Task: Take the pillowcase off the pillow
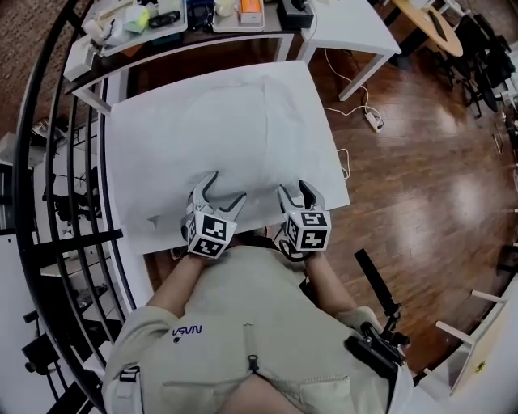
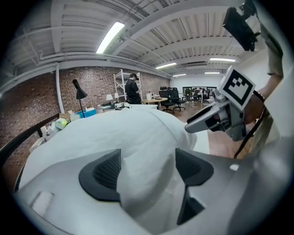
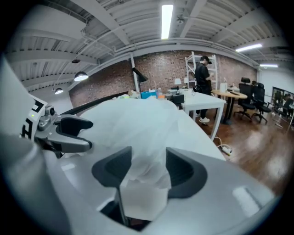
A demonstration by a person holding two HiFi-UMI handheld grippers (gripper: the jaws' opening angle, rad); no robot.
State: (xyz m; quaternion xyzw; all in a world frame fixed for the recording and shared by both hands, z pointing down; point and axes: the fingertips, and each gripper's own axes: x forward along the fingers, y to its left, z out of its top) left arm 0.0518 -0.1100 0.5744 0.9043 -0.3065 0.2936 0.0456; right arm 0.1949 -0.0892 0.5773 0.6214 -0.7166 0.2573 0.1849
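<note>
Pillow (image 1: 235, 121) flat on table (image 1: 133, 226), near edge at both grippers. Left gripper (image 1: 225, 191): jaws wide, case (image 2: 147, 160) between, unpinched. Right gripper (image 1: 296, 192): same, loose fold between pads. Risk: deep bite grabs pillow with case; shallow bite slips.

Pillowcase (image 1: 218, 121): plain white, no print. Table (image 1: 330, 182) under it: also white, low contrast.
Left gripper (image 1: 227, 187), at pillowcase near edge: pale grey shell, black ribbed pads (image 2: 105, 172), cube w/ blk-on-wht square markers.
Right gripper (image 1: 295, 191), next to it: same grey/blk, same marker pattern.
Floor (image 1: 437, 162), R of pillowcase: glossy red-brown wood planks.
Railing (image 1: 48, 162), L of pillowcase: black.
Shirt (image 1: 243, 323), on near side of pillowcase: beige, small dark logo.
Beyond pillowcase far edge: blue box (image 3: 148, 94), orange item (image 1: 251, 10), red-brown brick wall (image 3: 161, 69).
</note>
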